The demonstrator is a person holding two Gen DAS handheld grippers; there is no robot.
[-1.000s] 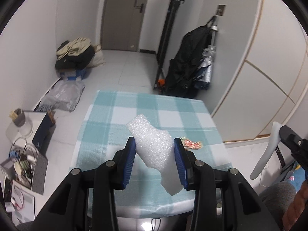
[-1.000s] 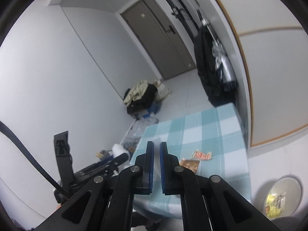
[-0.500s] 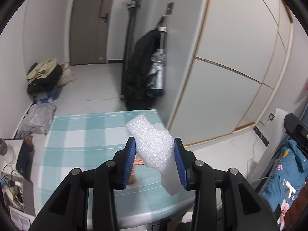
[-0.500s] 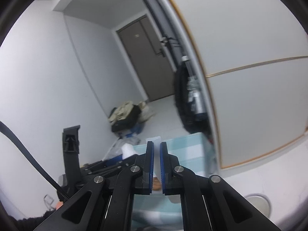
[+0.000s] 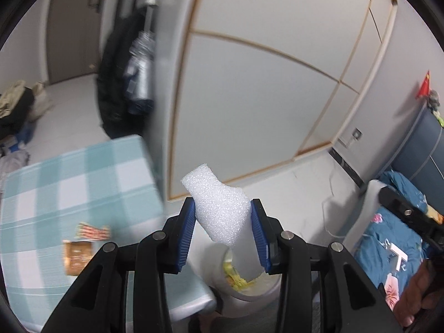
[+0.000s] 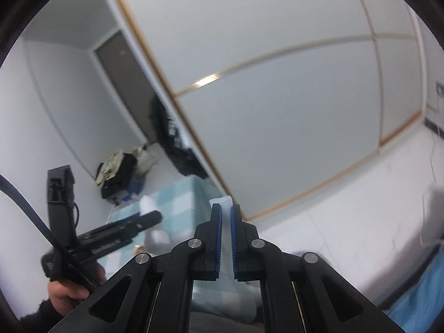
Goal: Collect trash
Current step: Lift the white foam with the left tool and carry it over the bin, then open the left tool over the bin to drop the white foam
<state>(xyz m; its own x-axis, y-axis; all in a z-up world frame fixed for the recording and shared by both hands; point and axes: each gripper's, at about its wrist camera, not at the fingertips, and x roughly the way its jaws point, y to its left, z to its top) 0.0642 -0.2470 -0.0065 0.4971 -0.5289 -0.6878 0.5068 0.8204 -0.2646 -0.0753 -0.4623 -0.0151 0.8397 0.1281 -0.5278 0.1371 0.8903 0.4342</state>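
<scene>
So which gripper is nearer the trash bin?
Left. The left gripper, holding foam, is just above the bin; the right gripper doesn't see it.

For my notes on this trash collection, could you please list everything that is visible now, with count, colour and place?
foam piece: one, white, clamped in the left tool
trash bin: one, white, on the floor beside the table, yellowish scraps inside
wrappers: two, red-striped and orange, on the table
table: one, teal-and-white checked cloth
dark bags: hanging by the wall panels
clothes pile: dark and beige, on the floor
bedding: blue, flowered, at right
left tool: black, blue pads
right tool: black, shut, nothing held
hand: one, holding the left tool
</scene>
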